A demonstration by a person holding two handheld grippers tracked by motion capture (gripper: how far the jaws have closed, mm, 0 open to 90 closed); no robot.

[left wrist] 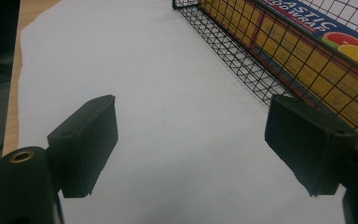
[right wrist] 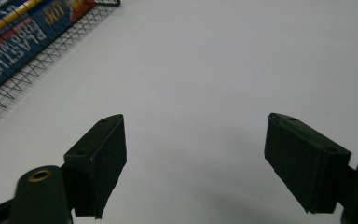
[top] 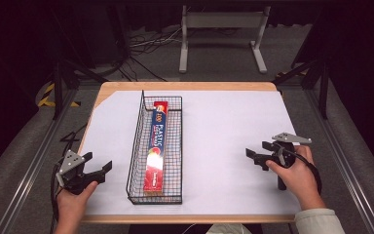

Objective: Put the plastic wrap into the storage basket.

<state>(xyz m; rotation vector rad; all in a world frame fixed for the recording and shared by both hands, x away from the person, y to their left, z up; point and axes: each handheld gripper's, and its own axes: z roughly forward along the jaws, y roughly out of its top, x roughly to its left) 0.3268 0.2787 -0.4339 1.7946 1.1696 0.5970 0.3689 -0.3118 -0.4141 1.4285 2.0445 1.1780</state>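
Two hand-held grippers sit low in the frame: your left hand-held gripper [top: 99, 171] at lower left and your right hand-held gripper [top: 256, 155] at lower right, both spread wide, holding nothing, above the white-covered desk [top: 224, 126]. Farther up, left of centre, the plastic wrap box [top: 156, 146] lies lengthwise in the wire basket [top: 135, 141]. It looks light, stiff and smooth, so pinch it across its narrow width near the middle.

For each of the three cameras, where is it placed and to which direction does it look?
High view: above the person's side, looking forward and down on the table; shows both hands, left gripper, right gripper.
Left gripper view: on the left gripper, facing the wire basket; own open jaws.
Right gripper view: on the right gripper, facing white paper; own open jaws.
Shared: the plastic wrap box in the basket.
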